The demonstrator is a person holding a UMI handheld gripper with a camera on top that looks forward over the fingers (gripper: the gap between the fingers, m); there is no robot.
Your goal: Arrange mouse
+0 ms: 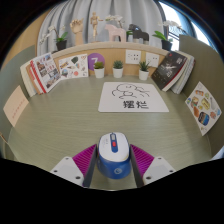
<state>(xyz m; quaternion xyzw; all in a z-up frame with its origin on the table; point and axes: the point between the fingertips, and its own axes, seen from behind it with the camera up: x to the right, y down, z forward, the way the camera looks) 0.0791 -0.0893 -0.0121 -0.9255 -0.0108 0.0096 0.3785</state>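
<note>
The claw is seen closed on the mouse, whose sides are pressed by both magenta pads. The mouse is held between the fingers, above the table. Just ahead lies a white mat; books and plants stand well beyond. The mouse should probably be carried level to the mat, and released only once it is rested flat.

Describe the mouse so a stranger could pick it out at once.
Start at the long wooden desk and find the white mat with dark characters at its middle. Nearer than the mat, the mouse sits between the tool's purple pads: the only rounded white-and-blue object, with a blue band across its back.
</note>
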